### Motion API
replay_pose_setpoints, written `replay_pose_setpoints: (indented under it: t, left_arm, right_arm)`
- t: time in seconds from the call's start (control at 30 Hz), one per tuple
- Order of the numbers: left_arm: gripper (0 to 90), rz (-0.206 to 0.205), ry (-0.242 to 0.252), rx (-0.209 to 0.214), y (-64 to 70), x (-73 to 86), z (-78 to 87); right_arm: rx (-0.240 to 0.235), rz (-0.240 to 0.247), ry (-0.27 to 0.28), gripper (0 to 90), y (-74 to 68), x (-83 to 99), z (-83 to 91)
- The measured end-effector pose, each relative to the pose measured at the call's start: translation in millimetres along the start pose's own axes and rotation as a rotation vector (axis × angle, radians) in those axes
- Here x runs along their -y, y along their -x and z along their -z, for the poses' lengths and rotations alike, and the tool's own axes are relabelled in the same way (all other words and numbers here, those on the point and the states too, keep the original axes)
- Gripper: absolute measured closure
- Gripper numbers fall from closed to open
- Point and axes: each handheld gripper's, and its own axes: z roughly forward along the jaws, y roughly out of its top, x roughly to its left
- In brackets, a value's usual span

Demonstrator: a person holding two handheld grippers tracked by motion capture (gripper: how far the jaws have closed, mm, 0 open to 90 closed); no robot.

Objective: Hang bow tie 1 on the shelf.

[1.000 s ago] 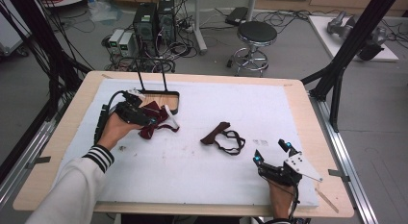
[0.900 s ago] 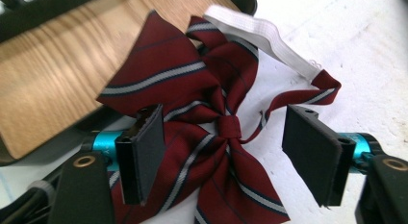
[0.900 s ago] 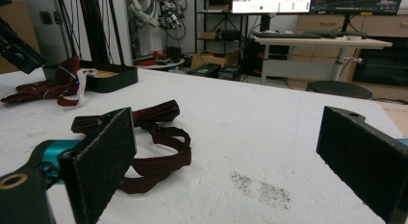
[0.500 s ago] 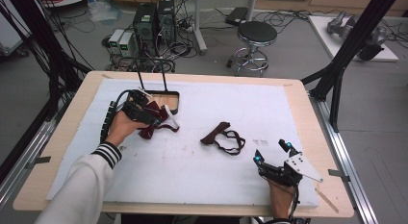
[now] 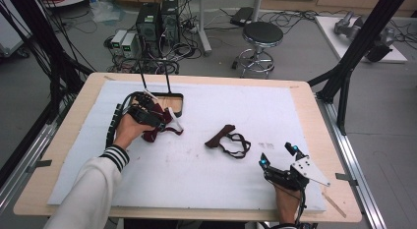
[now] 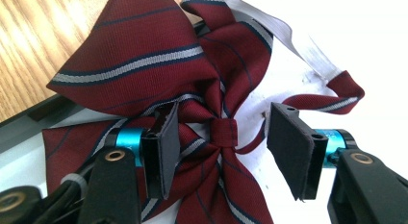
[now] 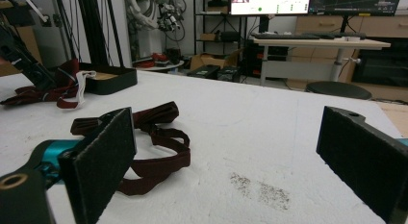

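Two bow ties (image 6: 211,89), no label legible; left claw (image 6: 221,142) open.

Black left gripper (image 6: 221,152) with teal collars, flat dark jaws, white sleeve (image 5: 91,189) seemingly black-striped at cuff

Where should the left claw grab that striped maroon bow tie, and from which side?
Grip the striped bow tie at its centre knot, coming straight down from above. It lies flat on the white mat and the knot is its narrowest, firmest part; the open left claw already straddles it.
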Motion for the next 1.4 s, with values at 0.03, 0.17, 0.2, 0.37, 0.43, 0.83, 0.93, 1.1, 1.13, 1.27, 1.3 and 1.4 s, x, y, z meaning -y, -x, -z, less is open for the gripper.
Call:
replay_pose_setpoints:
  t: [0.03, 0.17, 0.2, 0.37, 0.43, 0.83, 0.93, 1.1, 1.13, 1.27, 1.3, 1.4]
  left_arm:
    - [46.2, 0.006, -0.003, 0.002, 0.2, -0.6, -0.5]
    - [50.7, 0.013, -0.019, 0.002, 1.1, -2.0, -3.4]
    - [51.0, 0.018, -0.020, 0.002, 1.1, -2.1, -3.9]
    - [54.0, 0.036, -0.015, 0.004, 1.5, -2.7, -5.8]
    - [55.3, 0.041, -0.010, -0.002, 1.8, -2.9, -6.0]
    - [57.4, 0.052, -0.015, -0.014, 1.9, -3.2, -7.9]
    - [59.4, 0.050, -0.021, -0.016, 2.5, -3.2, -9.2]
    - [61.4, 0.055, -0.033, -0.021, 2.9, -2.8, -11.4]
    - [61.0, 0.054, -0.036, -0.020, 2.9, -2.5, -11.5]
    - [62.8, 0.050, -0.045, -0.030, 3.4, -2.1, -11.9]
    - [64.0, 0.050, -0.045, -0.032, 3.4, -2.1, -11.8]
    - [68.1, 0.046, -0.044, -0.041, 3.5, -1.2, -12.3]
  right_arm:
    - [0.000, 0.001, 0.000, 5.7, 0.0, 0.0, 0.0]
    - [0.001, 0.005, 0.005, 5.7, 0.7, 0.0, -0.3]
    - [0.002, -0.002, 0.001, 5.7, 0.3, 0.0, 0.0]
    - [0.002, -0.004, 0.000, 5.7, 0.2, 0.0, 0.1]
    - [0.001, -0.005, 0.001, 5.7, 0.3, 0.1, 0.1]
    - [0.001, -0.005, 0.003, 5.7, 0.3, 0.1, 0.2]
    - [0.001, -0.005, 0.004, 5.8, 0.3, 0.2, 0.2]
    - [0.001, -0.007, 0.004, 5.7, 0.3, 0.2, 0.3]
    - [0.001, -0.007, 0.004, 5.7, 0.4, 0.2, 0.3]
    - [0.000, -0.008, 0.003, 5.7, 0.5, 0.1, 0.4]
    - [0.001, -0.007, 0.003, 5.8, 0.5, 0.1, 0.4]
    - [0.001, -0.006, 0.005, 5.7, 0.8, 0.1, 0.2]
